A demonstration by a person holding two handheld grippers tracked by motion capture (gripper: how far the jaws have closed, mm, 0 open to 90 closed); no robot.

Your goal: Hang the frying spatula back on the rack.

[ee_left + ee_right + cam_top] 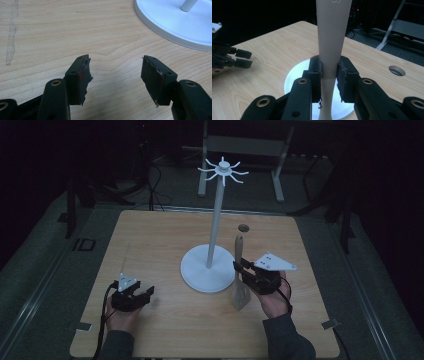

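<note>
**Right gripper pinching a spatula upright beside the white stand**

The right gripper is clamping a beige spatula by its handle, both black jaws pressing flat against the shaft from either side; in the high view the same right gripper is sitting at the right of the table, the person's hand wrapping it from below, and the spatula is standing nearly upright — blade end down on the wood, handle tip pointing up and away.

The left gripper is resting with its jaws spread wide, nothing lying between them but bare wood; its pads are looking torn and ragged along the edges; in the high view this left gripper is lying low near the front left of the table.

Just beside the spatula, the round base of a white stand is sitting mid-table, its thin pole rising to a crown of curved hooks; behind the spatula, a small round hole is showing in the tabletop — dark floor and metal frame legs are lying beyond.
</note>
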